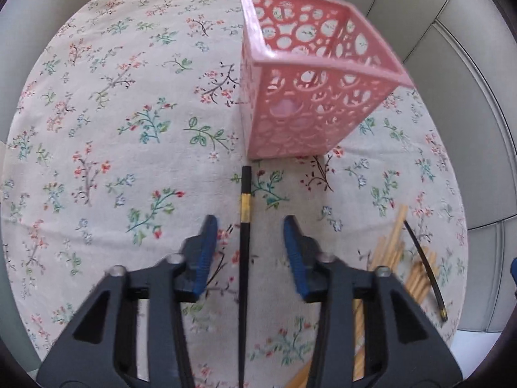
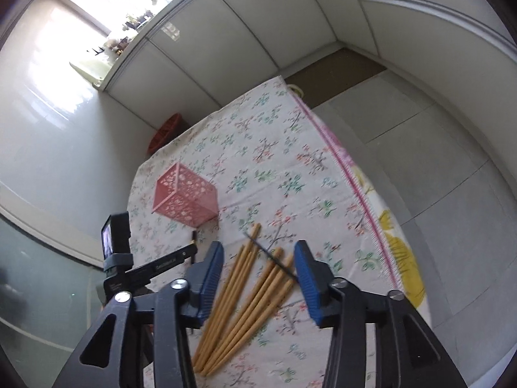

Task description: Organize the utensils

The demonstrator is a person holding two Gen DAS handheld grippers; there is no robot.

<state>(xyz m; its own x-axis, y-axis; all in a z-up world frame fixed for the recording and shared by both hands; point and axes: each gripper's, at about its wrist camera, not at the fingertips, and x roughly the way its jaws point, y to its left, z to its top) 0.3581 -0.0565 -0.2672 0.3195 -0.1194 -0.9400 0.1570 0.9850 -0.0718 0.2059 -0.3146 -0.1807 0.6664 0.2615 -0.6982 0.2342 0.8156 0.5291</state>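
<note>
the left gripper [image 1: 247,252] hangs over the floral cloth [image 1: 106,135] with its jaws apart, a black chopstick [image 1: 244,252] lying straight between them, untouched as far as i can tell. its far end stops just short of the pink basket [image 1: 310,97], which looks tipped toward us, though the lens may exaggerate that. if the jaws close off-centre the thin stick could roll or pivot away. further right, the right gripper [image 2: 258,278] hovers, jaws also wide, above the wooden chopsticks [image 2: 245,297], with a second black chopstick [image 2: 271,255] lying across them; grabbing there could scatter the bundle.
</note>
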